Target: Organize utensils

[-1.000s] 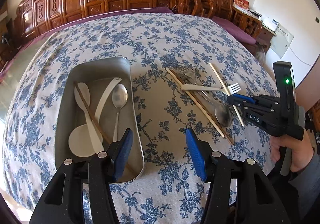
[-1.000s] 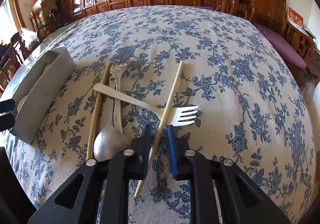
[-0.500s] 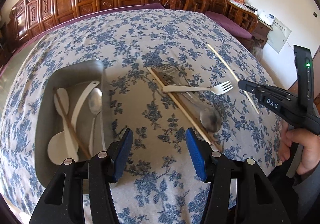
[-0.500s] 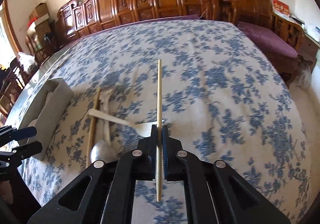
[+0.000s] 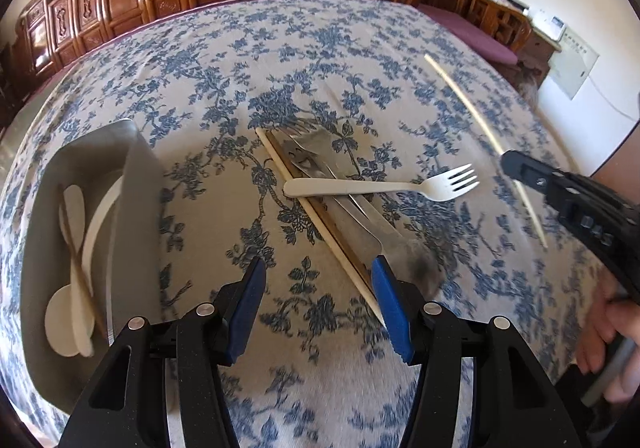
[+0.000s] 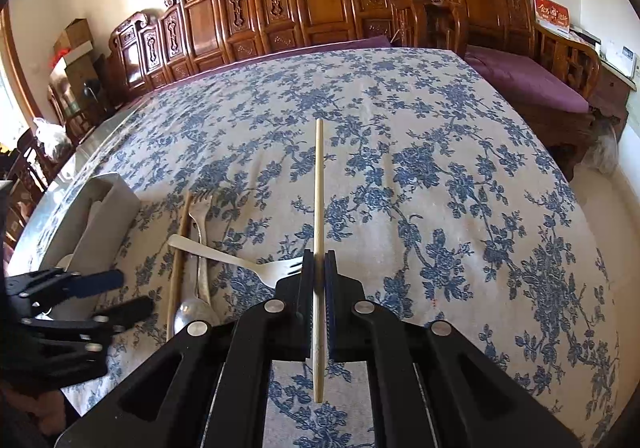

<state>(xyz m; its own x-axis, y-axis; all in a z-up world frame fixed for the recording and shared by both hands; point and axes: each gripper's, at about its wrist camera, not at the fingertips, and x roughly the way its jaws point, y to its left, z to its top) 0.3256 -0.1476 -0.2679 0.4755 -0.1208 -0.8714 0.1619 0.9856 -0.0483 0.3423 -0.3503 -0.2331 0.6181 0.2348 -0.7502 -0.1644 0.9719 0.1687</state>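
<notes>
Right fingers (image 6: 306, 296) pinch a pale chopstick (image 6: 319, 207) lifted off the bench (image 6: 440, 167); left fingers (image 5: 248, 304) spread, empty. Metal tray (image 5: 36, 248) holds a few utensils; white fork (image 5: 380, 187), spoon (image 6: 194, 312) etc. left.

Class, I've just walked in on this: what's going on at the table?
A person is sorting utensils. The right gripper is shut on a pale chopstick, held above the cloth. The left gripper is open and holds nothing. A white fork, another chopstick and metal cutlery lie on the cloth. The metal tray holds several utensils.
</notes>
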